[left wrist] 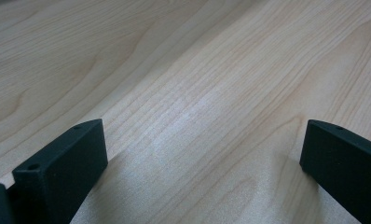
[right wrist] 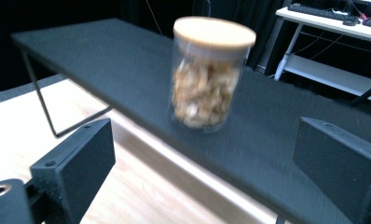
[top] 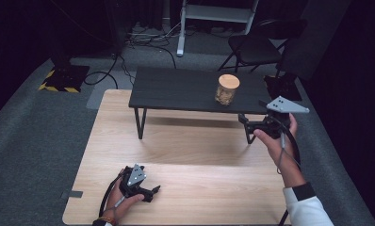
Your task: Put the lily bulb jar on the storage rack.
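Observation:
A glass jar (top: 227, 89) with a wooden lid, packed with pale brown pieces, stands upright on the right part of a low black shelf (top: 176, 89) at the back of the wooden table (top: 176, 155). My right gripper (top: 244, 123) hovers in front of and to the right of the jar, just off the shelf's front edge. In the right gripper view the jar (right wrist: 207, 74) sits ahead between the open jaws of that gripper (right wrist: 202, 144), apart from them. My left gripper (top: 152, 190) rests low at the table's near left; its jaws (left wrist: 202, 140) stand open over bare wood.
The shelf stands on thin black metal legs (top: 139, 123). Beyond the table, on grey carpet, are a black chair (top: 254, 47), a white desk frame (top: 214, 14), loose cables (top: 143, 42) and a yellow-and-black striped base (top: 63, 77).

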`<state>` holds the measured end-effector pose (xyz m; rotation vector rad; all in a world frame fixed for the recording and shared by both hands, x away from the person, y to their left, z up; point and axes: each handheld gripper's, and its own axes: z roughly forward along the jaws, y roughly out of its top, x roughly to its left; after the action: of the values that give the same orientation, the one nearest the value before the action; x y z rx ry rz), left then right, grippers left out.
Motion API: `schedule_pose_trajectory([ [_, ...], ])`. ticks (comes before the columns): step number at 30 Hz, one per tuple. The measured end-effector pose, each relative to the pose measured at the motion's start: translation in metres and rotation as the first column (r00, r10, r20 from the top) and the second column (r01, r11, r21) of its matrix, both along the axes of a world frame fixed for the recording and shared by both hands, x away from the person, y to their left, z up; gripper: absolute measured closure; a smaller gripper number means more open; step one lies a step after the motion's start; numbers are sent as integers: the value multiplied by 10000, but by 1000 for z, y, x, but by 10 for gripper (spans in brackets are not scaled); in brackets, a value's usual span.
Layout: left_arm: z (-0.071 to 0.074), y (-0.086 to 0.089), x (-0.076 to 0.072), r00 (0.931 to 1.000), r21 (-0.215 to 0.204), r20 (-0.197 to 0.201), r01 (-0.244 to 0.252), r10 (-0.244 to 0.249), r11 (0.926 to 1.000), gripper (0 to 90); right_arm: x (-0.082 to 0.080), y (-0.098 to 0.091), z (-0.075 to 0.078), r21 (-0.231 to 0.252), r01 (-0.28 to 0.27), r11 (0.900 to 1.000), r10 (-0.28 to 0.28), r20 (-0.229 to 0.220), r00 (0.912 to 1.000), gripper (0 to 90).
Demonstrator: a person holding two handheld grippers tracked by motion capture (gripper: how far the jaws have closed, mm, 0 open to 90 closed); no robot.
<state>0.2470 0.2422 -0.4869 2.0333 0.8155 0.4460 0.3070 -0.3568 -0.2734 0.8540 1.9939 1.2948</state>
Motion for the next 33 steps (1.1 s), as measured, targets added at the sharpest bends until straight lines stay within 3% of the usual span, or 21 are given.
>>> schedule_pose_trajectory([
  [8,0,0,0,10000,0,-1,-2,2,10000,5,-28,-11,-31,-150,193,9997,-194,-47,9998,52],
  [17,0,0,0,10000,0,3,-3,3,10000,5,-45,-13,-63,-414,290,9987,-302,-294,9991,52],
  [21,0,0,0,10000,0,3,-3,3,10000,5,-53,-18,-87,-621,50,9981,-84,-545,9985,52],
  [23,0,0,0,10000,2,3,-4,4,10000,5,-55,-20,-92,-590,36,9983,-73,-626,9980,52],
  [27,0,0,0,10000,4,2,-1,1,10000,5,-64,-29,-115,-480,224,9986,-277,-1125,9933,52],
  [33,0,0,0,10000,1,3,-3,3,10000,5,-78,-34,-137,-599,355,9976,-431,-1304,9905,52],
])
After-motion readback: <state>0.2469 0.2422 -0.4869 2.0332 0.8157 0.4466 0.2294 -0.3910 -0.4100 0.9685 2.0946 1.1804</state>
